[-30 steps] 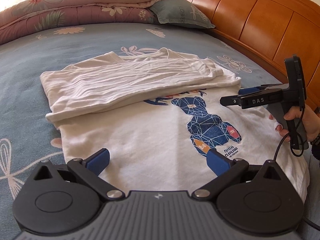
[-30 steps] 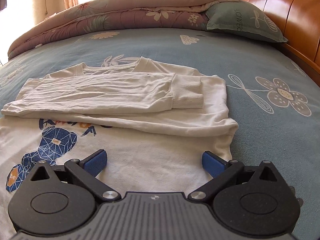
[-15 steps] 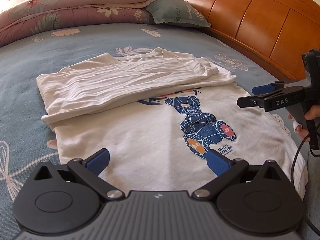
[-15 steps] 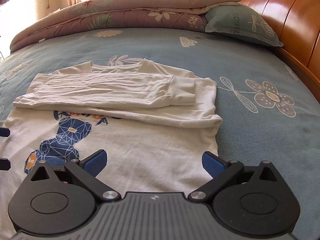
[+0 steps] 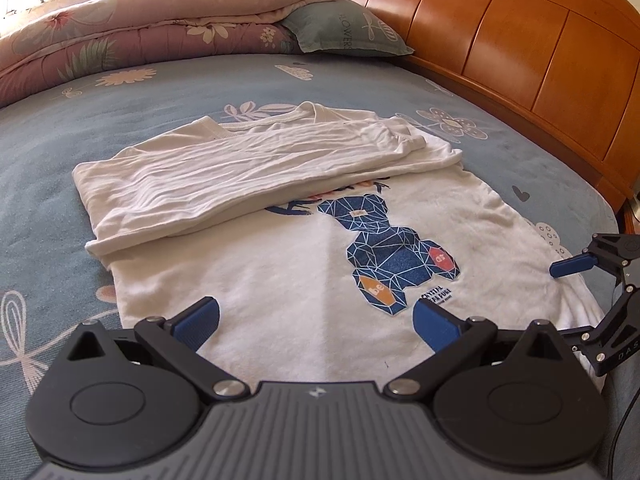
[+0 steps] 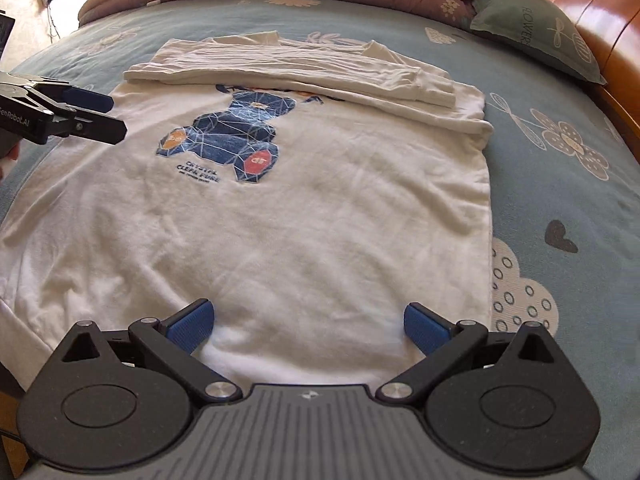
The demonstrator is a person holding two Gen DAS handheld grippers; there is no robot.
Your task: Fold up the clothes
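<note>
A white long-sleeved shirt with a blue geometric bear print lies flat on the bed. Both sleeves are folded across its chest. My left gripper is open over the shirt's bottom hem at one corner, with nothing between its fingers. My right gripper is open over the hem near the other corner, also holding nothing. Each gripper shows in the other's view, the right gripper at the right edge and the left gripper at the left edge.
The bed has a blue flowered sheet. A folded pink quilt and a green pillow lie at the far end. The wooden headboard runs along the right side.
Both grippers have drawn back toward the shirt's bottom hem. The right gripper has dropped low to the hem at the right and shows more of the shirt's body. The shirt has not moved.
</note>
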